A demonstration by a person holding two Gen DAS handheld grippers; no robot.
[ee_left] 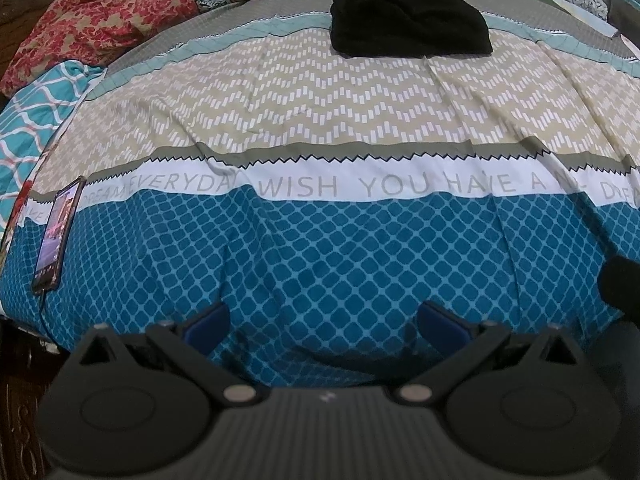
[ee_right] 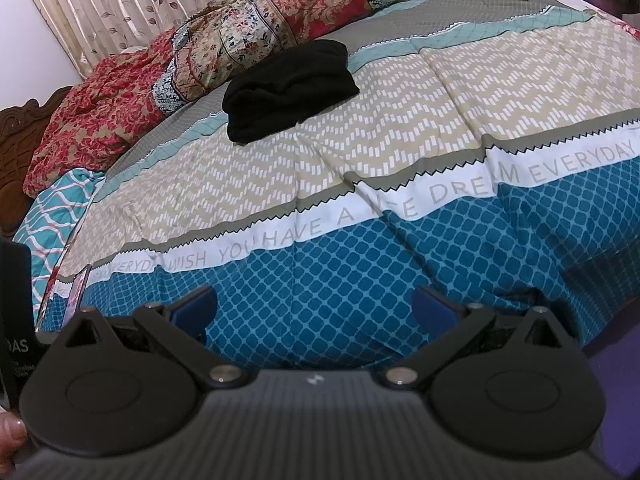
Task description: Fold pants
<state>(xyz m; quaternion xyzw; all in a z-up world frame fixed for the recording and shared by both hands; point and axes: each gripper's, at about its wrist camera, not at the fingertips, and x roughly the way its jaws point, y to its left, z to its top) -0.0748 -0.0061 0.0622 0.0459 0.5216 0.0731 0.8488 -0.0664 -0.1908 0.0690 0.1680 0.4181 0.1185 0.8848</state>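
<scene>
Pants (ee_left: 410,20): black, folded into a thick bundle. They lie far up the bed, on the grey and tan stripes, well apart from both grippers. In the right view the pants (ee_right: 290,88) sit just in front of the flowery bedding.

Left gripper (ee_left: 324,320): low at the near edge of the bed, over the blue part of the cover. Its jaws are wide apart. Nothing is between them. Its blue pads (ee_left: 210,320) touch no cloth that I can see.

Right gripper (ee_right: 314,310): also low at the near edge, over the blue part. Its jaws are wide apart and hold nothing.

Cover (ee_left: 320,128): spread flat over the bed, with a few soft creases. It has a blue diamond band near the grippers, then a white band with grey words, then a tan zigzag band, then light blue and grey stripes.

Phone (ee_left: 58,232): lies at the left side of the cover, screen lit. A cord runs from its near end.

Bedding (ee_right: 160,80): red and flowery, bunched up along the far left side of the bed.

Curtain (ee_right: 120,0): pale, with a leaf print, behind the bed in the right view.

Thumb (ee_right: 12,428): a bit of it shows at the left edge of the right view.
</scene>
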